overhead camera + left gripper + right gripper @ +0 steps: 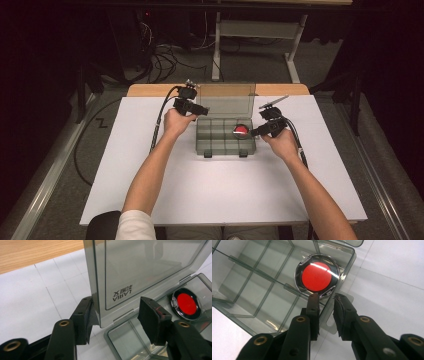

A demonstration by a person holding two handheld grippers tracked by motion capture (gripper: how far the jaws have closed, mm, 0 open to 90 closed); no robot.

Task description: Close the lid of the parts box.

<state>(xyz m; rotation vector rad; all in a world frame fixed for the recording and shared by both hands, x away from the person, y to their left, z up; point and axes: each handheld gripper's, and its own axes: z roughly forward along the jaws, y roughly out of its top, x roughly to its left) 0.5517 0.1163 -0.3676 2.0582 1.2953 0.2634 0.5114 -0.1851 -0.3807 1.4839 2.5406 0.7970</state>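
1. You are at the lid step: the clear box (222, 136) sits mid-surface, its lid (140, 270) standing up at 12 o'clock.
2. Your left gripper (117, 318) has its jaws around the lid's corner, one on each side, not yet squeezing.
3. Your right gripper (326, 315) pinches the box's front tab (337, 322), holding it steady.
4. The red disc (317, 276) lies inside, at 3 o'clock.
5. Next, likely tip the lid down gently; the white surface (200, 195) leaves room at 6 o'clock.

Upright lid (226, 99) blocks box (223, 136) rear – front, top open.
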